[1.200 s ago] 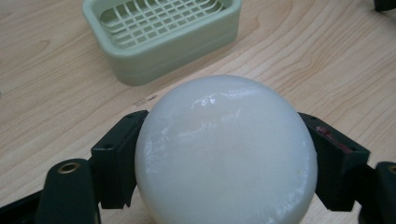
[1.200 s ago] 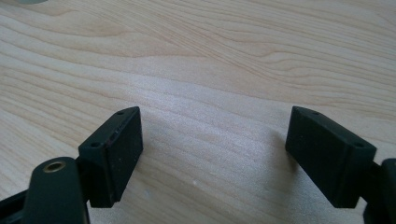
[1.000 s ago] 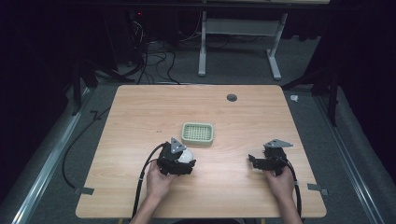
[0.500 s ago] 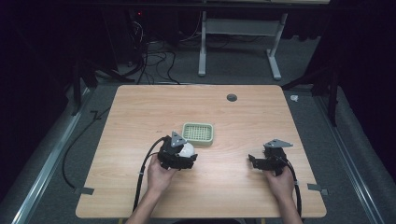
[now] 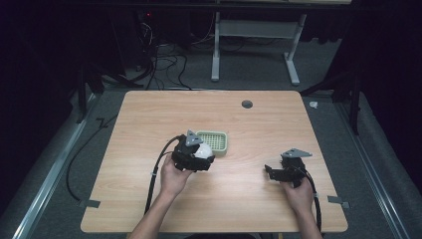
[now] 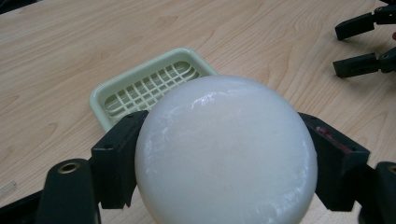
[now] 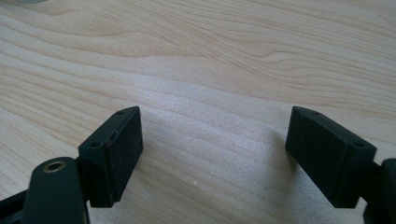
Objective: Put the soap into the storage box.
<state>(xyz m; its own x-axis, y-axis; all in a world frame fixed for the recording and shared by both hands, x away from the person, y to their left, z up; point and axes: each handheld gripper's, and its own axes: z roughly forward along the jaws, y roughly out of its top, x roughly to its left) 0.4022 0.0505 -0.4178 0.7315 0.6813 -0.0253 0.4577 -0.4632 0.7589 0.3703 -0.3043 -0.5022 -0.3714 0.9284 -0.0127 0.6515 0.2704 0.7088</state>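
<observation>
A round white soap-like ball (image 6: 226, 154) sits clamped between the two black jaws of my left gripper (image 5: 203, 158), which is shut on it. The ball (image 5: 201, 152) hangs just short of a pale green slatted tray (image 5: 213, 142), whose rim (image 6: 140, 70) lies directly beyond it in the left gripper view. My right gripper (image 5: 270, 173) rests low over the table (image 5: 149, 119) at the right, open, with bare wood between its pads (image 7: 114, 154). That same gripper (image 6: 362, 44) appears at the top right of the left gripper view.
A dark round grommet (image 5: 247, 104) is set in the table near its far edge. Table legs and cables (image 5: 164, 64) stand on the floor beyond. Tape tabs (image 5: 334, 200) mark the table's near corners.
My left gripper has carried the white ball up and to the right, close against the green tray. The right gripper has stayed where it was.
</observation>
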